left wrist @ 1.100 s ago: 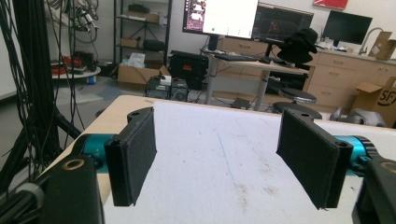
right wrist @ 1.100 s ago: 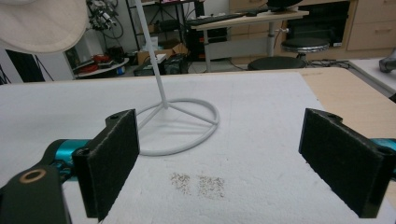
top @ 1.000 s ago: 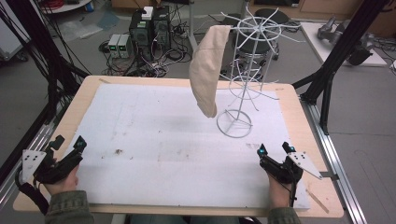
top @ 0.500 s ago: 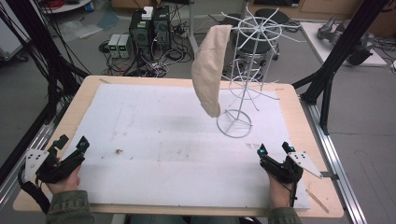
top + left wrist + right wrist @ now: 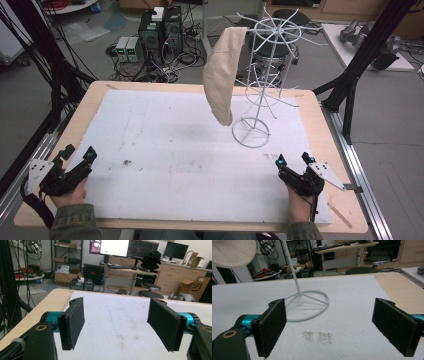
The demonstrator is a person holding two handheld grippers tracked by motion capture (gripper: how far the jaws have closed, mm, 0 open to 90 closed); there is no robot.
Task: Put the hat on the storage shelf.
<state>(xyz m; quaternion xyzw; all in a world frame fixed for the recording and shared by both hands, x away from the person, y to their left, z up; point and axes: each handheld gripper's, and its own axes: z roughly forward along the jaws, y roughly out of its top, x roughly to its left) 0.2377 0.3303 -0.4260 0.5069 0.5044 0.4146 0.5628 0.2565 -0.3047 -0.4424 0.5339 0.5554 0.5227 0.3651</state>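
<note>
Two grippers, left gripper (image 5: pixel 77 157) and right gripper (image 5: pixel 293 161), rest wide open on the table (image 5: pixel 85 110), empty, facing a beige cap (image 5: pixel 221 80) hung on a wire rack (image 5: pixel 265 75).

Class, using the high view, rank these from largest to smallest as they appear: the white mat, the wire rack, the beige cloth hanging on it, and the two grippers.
1. White mat
2. Wire rack
3. Beige cloth
4. Left gripper and right gripper: they look alike, so no ranking between them.

Black stool (image 5: pixel 285 17), monitors (image 5: pixel 123 247), maybe PC boxes (image 5: pixel 160 27) beyond table.
</note>
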